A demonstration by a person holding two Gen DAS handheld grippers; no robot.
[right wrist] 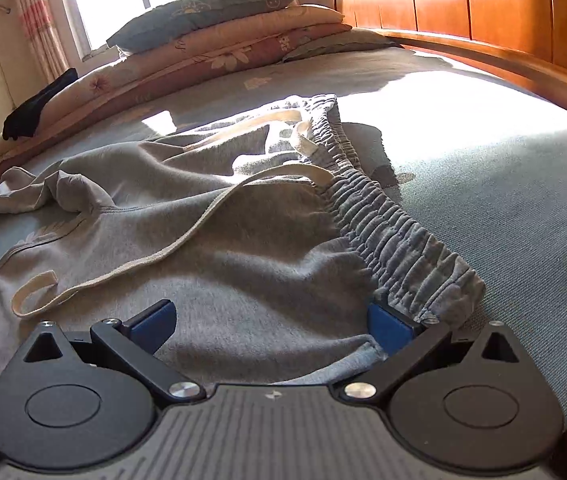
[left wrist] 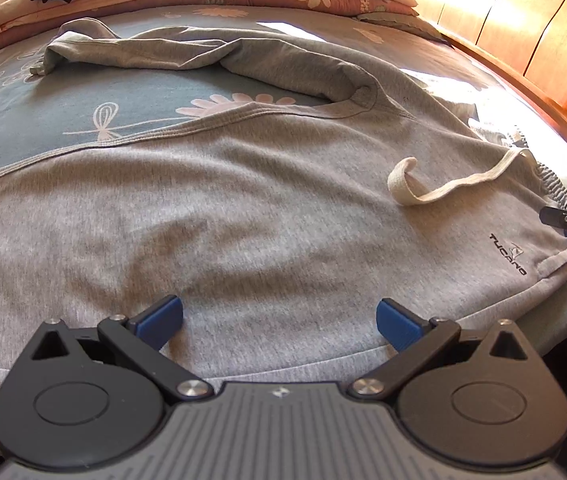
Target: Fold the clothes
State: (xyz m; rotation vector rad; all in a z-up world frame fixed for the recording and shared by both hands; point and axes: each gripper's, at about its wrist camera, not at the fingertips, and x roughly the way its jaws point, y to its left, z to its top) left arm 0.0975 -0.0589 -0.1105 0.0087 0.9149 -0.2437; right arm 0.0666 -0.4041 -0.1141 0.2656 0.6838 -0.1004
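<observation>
Sweatpants point(left wrist: 267, 208) are spread on the bed point(right wrist: 503, 184), one leg crumpled. Both the left gripper point(left wrist: 279, 320) and right gripper point(right wrist: 271, 322) are held with jaws apart over the near edge. The loose drawstring point(right wrist: 187, 236) could be snagged, or only one layer pinched.

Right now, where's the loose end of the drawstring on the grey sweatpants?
In the left wrist view the drawstring lies looped on the grey sweatpants, right of centre, just above the printed logo and short of the elastic waistband.
</observation>
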